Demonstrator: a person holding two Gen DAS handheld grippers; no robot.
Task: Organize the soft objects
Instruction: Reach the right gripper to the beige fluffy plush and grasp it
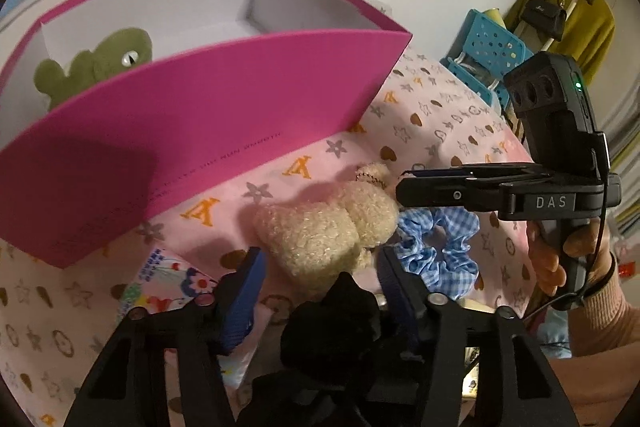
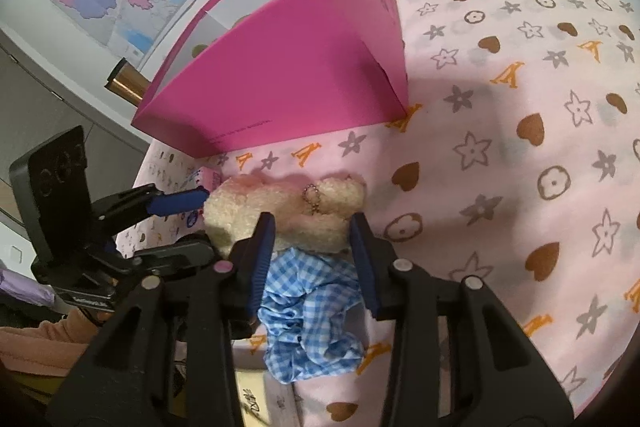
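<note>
A fuzzy cream teddy bear [image 1: 332,231] and a crinkled blue gingham scrunchie [image 2: 308,311] are lying on the pink printed tabletop [image 2: 500,147] beside the stiff pink box [image 1: 208,115]. The left tongs [image 1: 316,267] are straddling the bear, the right tongs [image 2: 312,231] the scrunchie, both partly open, gripping nothing.

Cream fuzzy plush bear [image 1: 332,227] lies w/ blue gingham scrunchie [image 1: 440,247] touching its right, before open pink cardboard box [image 1: 224,99]; green plush frog [image 1: 100,63] inside.

pink box [image 1: 208,107], cream plush [image 1: 328,231], blue-gingham scrunchie [image 2: 308,311]

pink box [image 1: 208,115]: 1 | plush toys: 2, cream [image 1: 320,227], green [image 1: 100,63] | blue scrunchie [image 1: 440,247]: 1
</note>
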